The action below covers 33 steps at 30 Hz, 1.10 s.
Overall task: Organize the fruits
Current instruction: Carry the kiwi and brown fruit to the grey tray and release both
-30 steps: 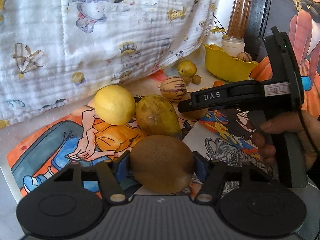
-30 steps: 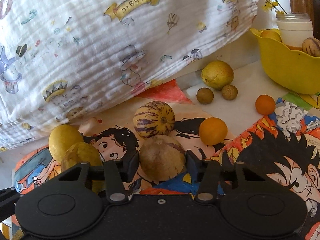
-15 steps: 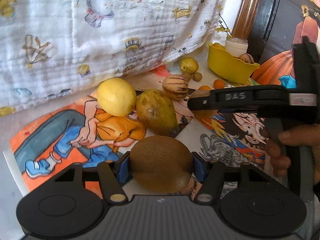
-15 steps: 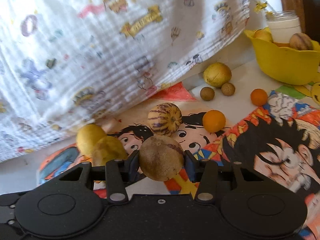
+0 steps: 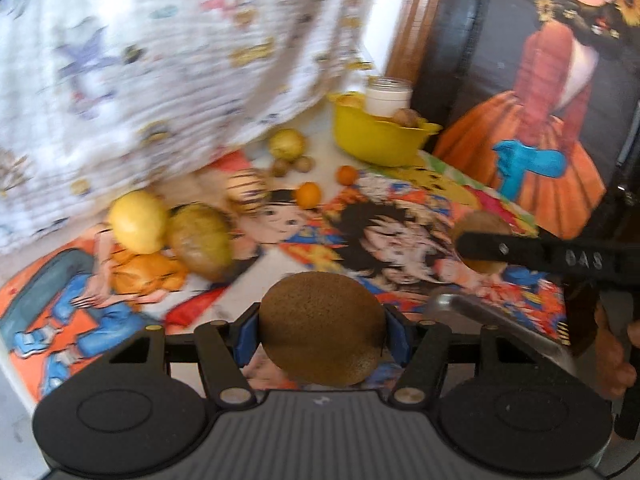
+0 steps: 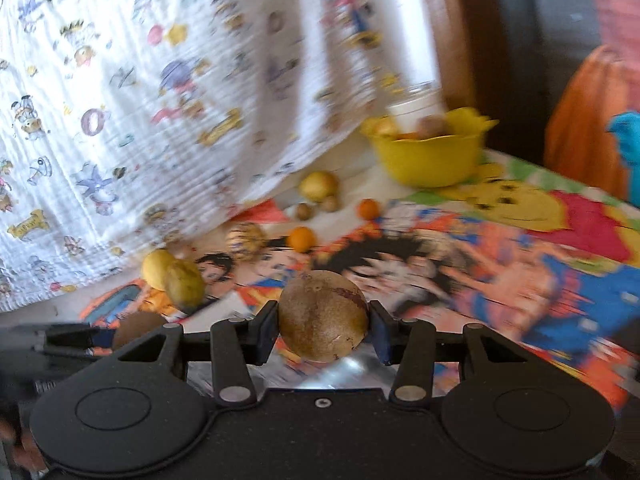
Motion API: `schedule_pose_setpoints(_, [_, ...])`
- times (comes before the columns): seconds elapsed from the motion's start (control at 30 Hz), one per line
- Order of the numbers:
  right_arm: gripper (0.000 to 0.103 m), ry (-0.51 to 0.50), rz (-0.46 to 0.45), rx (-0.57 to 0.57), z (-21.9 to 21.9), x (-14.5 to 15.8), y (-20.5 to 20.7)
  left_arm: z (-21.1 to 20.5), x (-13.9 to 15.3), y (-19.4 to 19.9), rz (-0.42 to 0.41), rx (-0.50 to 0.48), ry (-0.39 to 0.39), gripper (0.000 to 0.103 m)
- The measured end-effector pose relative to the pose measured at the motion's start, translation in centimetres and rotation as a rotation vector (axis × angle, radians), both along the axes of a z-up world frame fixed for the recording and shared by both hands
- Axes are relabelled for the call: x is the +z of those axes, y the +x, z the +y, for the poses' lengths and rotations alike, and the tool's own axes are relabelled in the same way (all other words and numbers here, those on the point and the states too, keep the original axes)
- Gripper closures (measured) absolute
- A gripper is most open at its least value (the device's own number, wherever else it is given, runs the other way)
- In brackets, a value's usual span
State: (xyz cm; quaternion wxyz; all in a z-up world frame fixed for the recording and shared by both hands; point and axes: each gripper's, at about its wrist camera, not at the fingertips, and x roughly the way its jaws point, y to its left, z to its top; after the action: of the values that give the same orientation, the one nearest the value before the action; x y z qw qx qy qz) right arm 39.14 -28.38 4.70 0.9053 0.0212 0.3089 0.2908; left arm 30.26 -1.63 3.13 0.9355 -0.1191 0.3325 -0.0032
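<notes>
Left hand-held gripper (image 5: pixel 322 330), fuzzy round kiwi (image 5: pixel 322 326)

each view sits low behind its own gripper, looking forward and down over the cartoon-printed table cover (image 5: pixel 400 216) toward the far edge, where the yellow bowl (image 5: pixel 376 140) stands below the hanging printed cloth (image 5: pixel 140 60). both share that bowl (image 6: pixel 432 160), the cloth (image 6: pixel 160 100) and the loose fruit between. each camera catches the other gripper at its frame's side.
</notes>
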Motion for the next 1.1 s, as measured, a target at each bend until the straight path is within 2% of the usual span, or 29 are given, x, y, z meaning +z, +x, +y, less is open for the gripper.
schedule_pose_setpoints(0.17, [0.054,-0.020,-0.025,-0.098,-4.3,-1.5,-2.8,-3.4,0.4,0.8,-0.017,-0.106,-0.014,0.037])
schedule_pose_setpoints(0.43, [0.054,-0.095,-0.055,-0.173,-6.4,-4.8,-5.9,-7.7,-0.4,3.1,-0.025,-0.235,-0.004,0.037])
schedule_pose_setpoints(0.63, [0.054,-0.175,-0.094,-0.185,-5.8,-6.2,-6.8,-9.7,-2.0,5.2,0.035,-0.272,-0.003,0.037])
schedule_pose_setpoints(1.1, [0.053,-0.240,-0.121,-0.202,-4.8,-7.3,-7.1,-11.7,-4.0,6.6,0.079,-0.280,0.032,0.037])
